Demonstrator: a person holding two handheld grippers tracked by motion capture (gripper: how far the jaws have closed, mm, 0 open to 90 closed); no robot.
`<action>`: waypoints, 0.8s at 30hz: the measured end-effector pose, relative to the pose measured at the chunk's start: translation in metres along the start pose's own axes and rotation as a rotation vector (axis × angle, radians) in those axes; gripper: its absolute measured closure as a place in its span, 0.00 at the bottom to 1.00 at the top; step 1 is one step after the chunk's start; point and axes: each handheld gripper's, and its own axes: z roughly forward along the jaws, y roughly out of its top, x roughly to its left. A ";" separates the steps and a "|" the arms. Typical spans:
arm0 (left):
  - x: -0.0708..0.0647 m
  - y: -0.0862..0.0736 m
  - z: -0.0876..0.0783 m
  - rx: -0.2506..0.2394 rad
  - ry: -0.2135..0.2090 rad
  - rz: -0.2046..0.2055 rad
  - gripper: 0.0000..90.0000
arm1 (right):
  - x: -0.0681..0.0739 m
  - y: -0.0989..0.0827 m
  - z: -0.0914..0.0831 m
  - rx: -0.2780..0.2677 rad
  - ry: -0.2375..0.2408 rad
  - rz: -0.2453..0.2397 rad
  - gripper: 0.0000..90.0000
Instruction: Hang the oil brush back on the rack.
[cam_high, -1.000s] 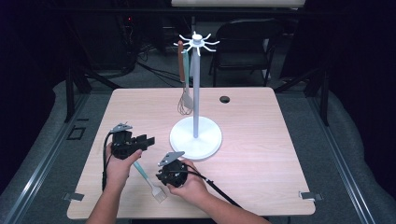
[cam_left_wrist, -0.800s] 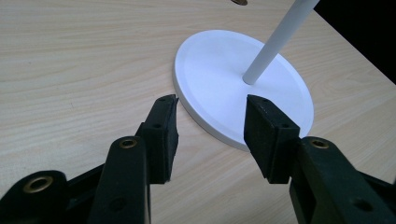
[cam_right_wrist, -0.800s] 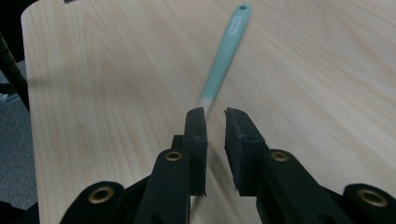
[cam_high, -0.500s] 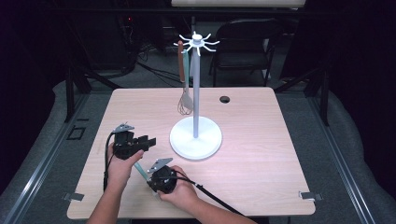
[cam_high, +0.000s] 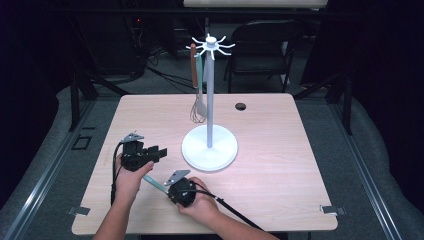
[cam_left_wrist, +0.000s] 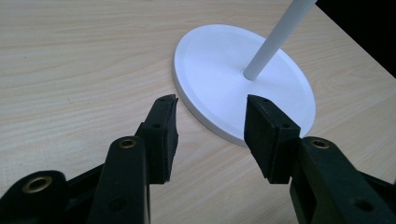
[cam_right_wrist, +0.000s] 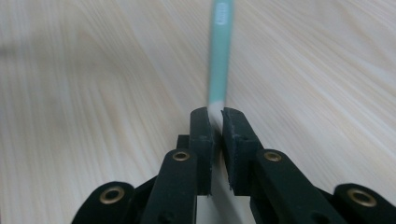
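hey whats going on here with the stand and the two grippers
A person at a wooden table holds a gripper in each hand. The right gripper has just been closing and now pinches a teal-handled utensil lying on the table near the front edge. The left gripper is open with nothing between its jaws, pointed at the round base of the white hanging stand. A whisk and another utensil already hang from the stand's top hooks.

- Evenly lit table (cam_high: 280, 165), dark surround.
- Motion blur beyond right gripper (cam_right_wrist: 215, 116), teal handle (cam_right_wrist: 219, 56) smeared.
- Left gripper (cam_left_wrist: 212, 121) view sharp, soft shadows under jaws.
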 end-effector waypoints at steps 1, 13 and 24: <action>0.000 0.000 0.000 0.000 -0.002 0.003 0.60 | -0.004 -0.005 -0.005 0.001 -0.005 0.006 0.92; -0.006 -0.003 0.008 0.020 -0.007 0.009 0.60 | -0.057 -0.081 -0.085 0.007 -0.075 0.122 0.92; -0.013 -0.006 0.014 0.032 -0.026 0.024 0.60 | -0.071 -0.115 -0.119 0.009 -0.111 0.164 0.92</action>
